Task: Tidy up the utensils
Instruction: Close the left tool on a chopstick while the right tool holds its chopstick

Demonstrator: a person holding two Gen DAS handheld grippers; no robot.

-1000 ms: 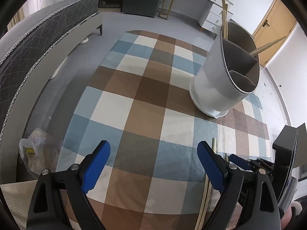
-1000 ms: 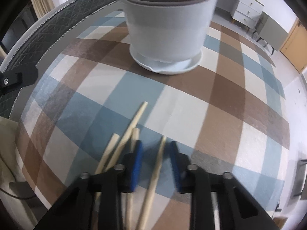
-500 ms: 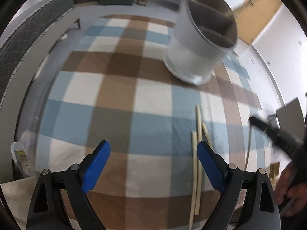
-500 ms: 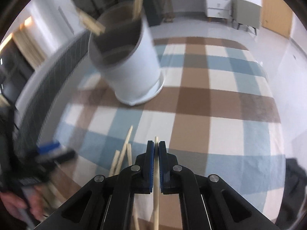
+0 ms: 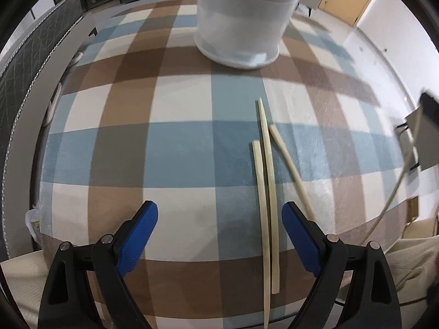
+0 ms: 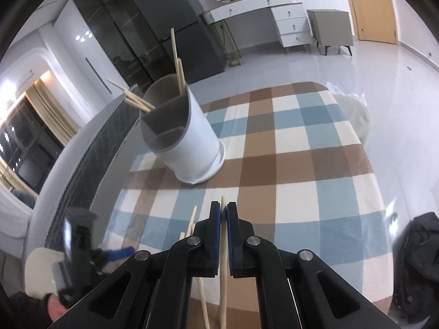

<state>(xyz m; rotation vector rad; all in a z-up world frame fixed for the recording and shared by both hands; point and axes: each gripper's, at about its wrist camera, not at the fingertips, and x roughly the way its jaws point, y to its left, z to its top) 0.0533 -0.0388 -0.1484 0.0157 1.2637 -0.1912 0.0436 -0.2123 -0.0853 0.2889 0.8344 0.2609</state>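
My right gripper (image 6: 223, 213) is shut on a wooden chopstick (image 6: 224, 252) and holds it lifted above the checked tablecloth. A white divided utensil holder (image 6: 186, 142) stands ahead to the left with several chopsticks (image 6: 177, 54) in it. In the left wrist view the holder (image 5: 244, 19) is at the top. Three chopsticks (image 5: 267, 192) lie on the cloth just inside my open left gripper's (image 5: 219, 233) right finger. The lifted chopstick (image 5: 397, 181) shows at the far right.
The table has a blue, brown and cream checked cloth (image 5: 164, 142). A grey quilted sofa (image 5: 24, 82) runs along the left. A white dresser (image 6: 263, 24) and a dark cabinet (image 6: 175, 27) stand at the back. A black bag (image 6: 417, 263) lies right.
My right gripper closed on one chopstick and lifted it off the cloth. My left gripper swung right and lower, so the lying chopsticks now sit by its right finger.
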